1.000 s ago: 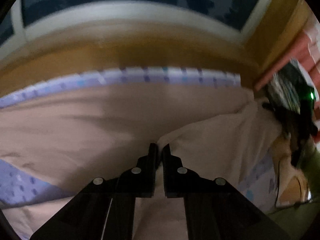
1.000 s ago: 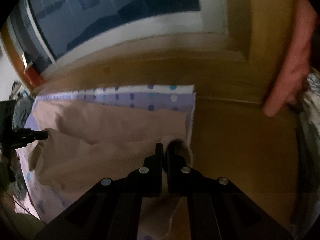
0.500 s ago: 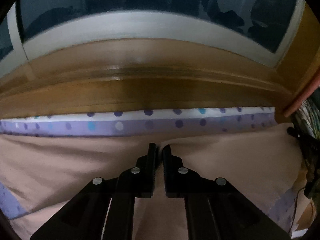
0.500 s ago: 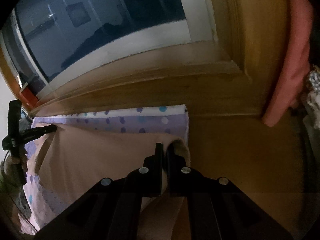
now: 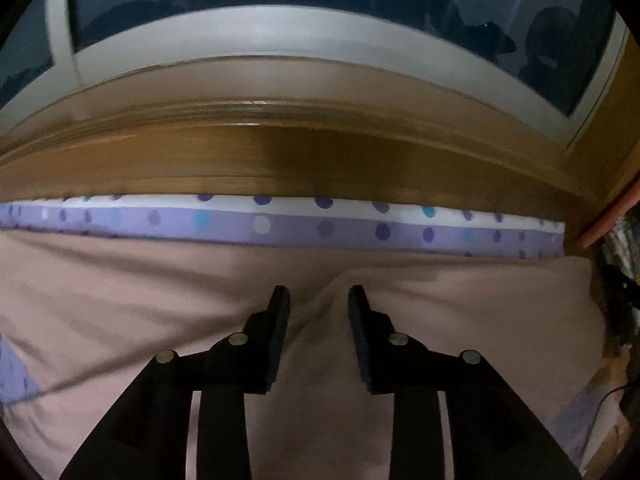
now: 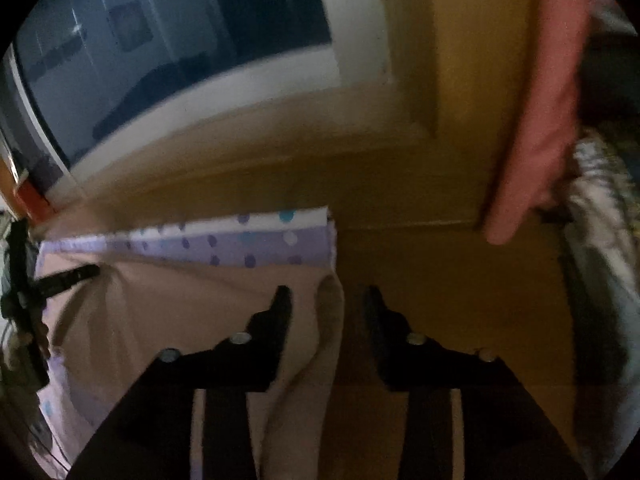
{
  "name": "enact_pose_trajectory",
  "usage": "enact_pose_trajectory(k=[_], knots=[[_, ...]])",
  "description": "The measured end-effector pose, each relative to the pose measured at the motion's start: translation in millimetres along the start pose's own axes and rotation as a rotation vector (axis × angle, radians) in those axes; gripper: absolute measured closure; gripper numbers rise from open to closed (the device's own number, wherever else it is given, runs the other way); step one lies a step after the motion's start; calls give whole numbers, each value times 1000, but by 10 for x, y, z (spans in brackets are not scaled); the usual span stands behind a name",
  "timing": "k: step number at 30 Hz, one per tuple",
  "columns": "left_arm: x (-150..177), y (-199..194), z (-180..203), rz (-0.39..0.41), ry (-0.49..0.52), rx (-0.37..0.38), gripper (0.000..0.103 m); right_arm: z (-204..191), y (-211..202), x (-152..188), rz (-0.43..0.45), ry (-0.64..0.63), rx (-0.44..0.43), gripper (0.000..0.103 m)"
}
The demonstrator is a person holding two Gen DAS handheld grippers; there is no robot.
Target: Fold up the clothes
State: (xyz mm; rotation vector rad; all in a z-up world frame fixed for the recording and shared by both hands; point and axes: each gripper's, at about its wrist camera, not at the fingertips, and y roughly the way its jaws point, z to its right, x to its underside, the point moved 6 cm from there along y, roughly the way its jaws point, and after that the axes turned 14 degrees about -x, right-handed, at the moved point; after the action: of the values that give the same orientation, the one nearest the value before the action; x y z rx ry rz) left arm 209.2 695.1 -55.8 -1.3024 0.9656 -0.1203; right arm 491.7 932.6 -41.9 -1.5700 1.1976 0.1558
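In the left wrist view, the left gripper [image 5: 318,300] is standing with its jaws apart; they have just been opening. A small raised pucker of the beige garment [image 5: 160,312] is sitting between the tips, and neither pad looks to be pressing it. The cloth is spreading out flat to both sides of the tongs and running under them, its near part being hidden by the black fingers. Just beyond the tips, a strip of the purple dotted sheet [image 5: 320,228] is showing past the garment's far edge, with a wooden board [image 5: 280,156] rising behind it and a dark window [image 5: 320,0] above. At the far right edge something black is poking in, too cut off and dim to identify.

In the right wrist view, far to the left of the tongs, the left gripper [image 6: 90,272] is appearing as a dark blurred shape over the garment [image 6: 160,300]; its jaws are too blurred to read there. The right gripper [image 6: 326,300] is also standing apart, having just been opening. A rolled edge of the garment is lying between its fingers, nearer the left one, apparently free of both. To the right of the tongs is bare wood, then a pink hanging cloth [image 6: 536,140] and a pale patterned fabric [image 6: 600,220], both cut by the frame and blurred.
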Motion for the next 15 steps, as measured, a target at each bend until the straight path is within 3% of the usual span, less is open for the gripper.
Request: enact_pose_trajectory(k=[4, 10, 15], knots=[[150, -242, -16, -10, -31, 25, 59, -239, -231, 106, 34, 3, -64, 58], [544, -579, -88, -19, -113, 35, 59, -921, -24, 488, -50, -62, -231, 58], [1037, -781, -320, -41, -169, -16, 59, -1394, 174, 817, -134, -125, -336, 58]])
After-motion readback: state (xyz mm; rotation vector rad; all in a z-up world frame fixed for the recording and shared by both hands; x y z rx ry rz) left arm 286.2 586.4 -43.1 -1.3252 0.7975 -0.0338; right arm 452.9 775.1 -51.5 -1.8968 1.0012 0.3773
